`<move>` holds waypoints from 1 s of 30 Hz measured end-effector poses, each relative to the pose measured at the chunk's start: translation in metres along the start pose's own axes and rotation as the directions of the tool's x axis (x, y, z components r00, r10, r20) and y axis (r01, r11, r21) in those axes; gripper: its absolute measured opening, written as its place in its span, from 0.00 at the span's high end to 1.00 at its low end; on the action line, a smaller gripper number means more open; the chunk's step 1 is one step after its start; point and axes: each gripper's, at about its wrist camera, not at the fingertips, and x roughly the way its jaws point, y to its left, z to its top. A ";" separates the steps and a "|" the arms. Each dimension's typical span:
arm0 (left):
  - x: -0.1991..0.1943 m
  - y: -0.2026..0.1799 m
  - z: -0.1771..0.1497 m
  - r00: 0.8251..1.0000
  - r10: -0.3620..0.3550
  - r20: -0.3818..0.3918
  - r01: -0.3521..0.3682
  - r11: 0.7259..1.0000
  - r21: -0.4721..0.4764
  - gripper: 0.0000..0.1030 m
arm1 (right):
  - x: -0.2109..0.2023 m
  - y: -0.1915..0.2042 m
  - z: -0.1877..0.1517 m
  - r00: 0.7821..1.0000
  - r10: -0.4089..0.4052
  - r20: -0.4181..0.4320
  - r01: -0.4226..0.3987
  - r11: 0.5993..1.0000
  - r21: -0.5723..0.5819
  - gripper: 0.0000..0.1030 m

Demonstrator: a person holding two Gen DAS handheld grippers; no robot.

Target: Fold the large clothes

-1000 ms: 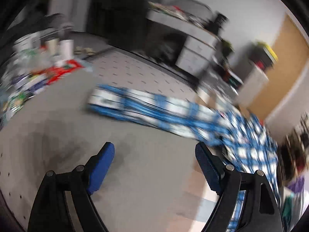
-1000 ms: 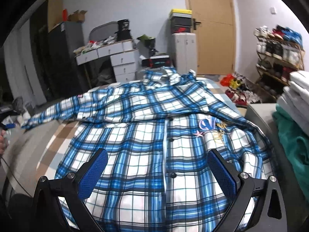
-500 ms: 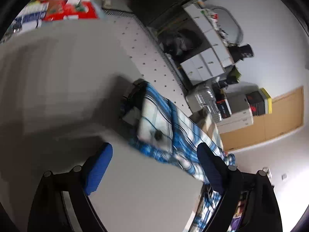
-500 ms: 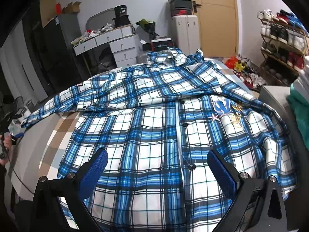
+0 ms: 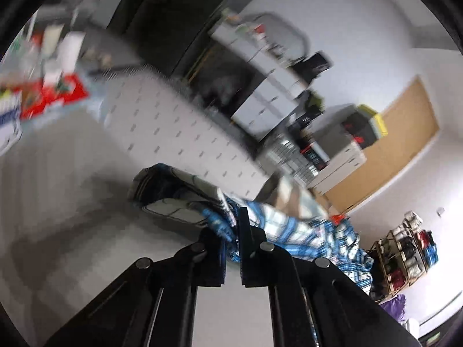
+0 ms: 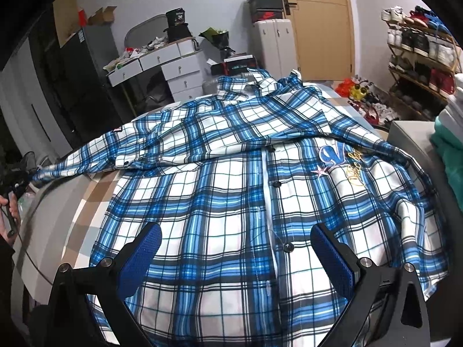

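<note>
Left wrist view: heavy motion blur across the upper left and centre; the dotted surface and the clutter at the left edge smear into streaks. Blocky compression patches over the grey area at lower left. A soft dark shadow lies left of the bunched plaid cloth. The wall at upper right is bright, nearly washed out.

Right wrist view: sharp, evenly lit, diffuse indoor light, no hard shadows or glare. The plaid shirt shows crisp lines. The door bows with fisheye distortion. Both views have black vignette corners.
</note>
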 end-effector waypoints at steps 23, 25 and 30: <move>0.039 0.040 -0.002 0.990 0.130 -0.050 -0.138 0.970 -0.200 0.97 | -0.011 -0.007 0.001 0.998 0.062 0.015 -0.063 0.997 0.042 0.00; 0.030 0.025 0.007 0.994 0.114 0.000 -0.112 0.979 -0.168 0.98 | -0.012 -0.007 0.001 0.997 0.069 0.019 -0.069 0.997 0.041 0.00; 0.003 -0.057 0.036 0.993 0.041 0.110 -0.042 0.999 0.006 0.98 | -0.016 -0.009 0.001 0.995 0.092 0.024 -0.093 0.995 0.044 0.00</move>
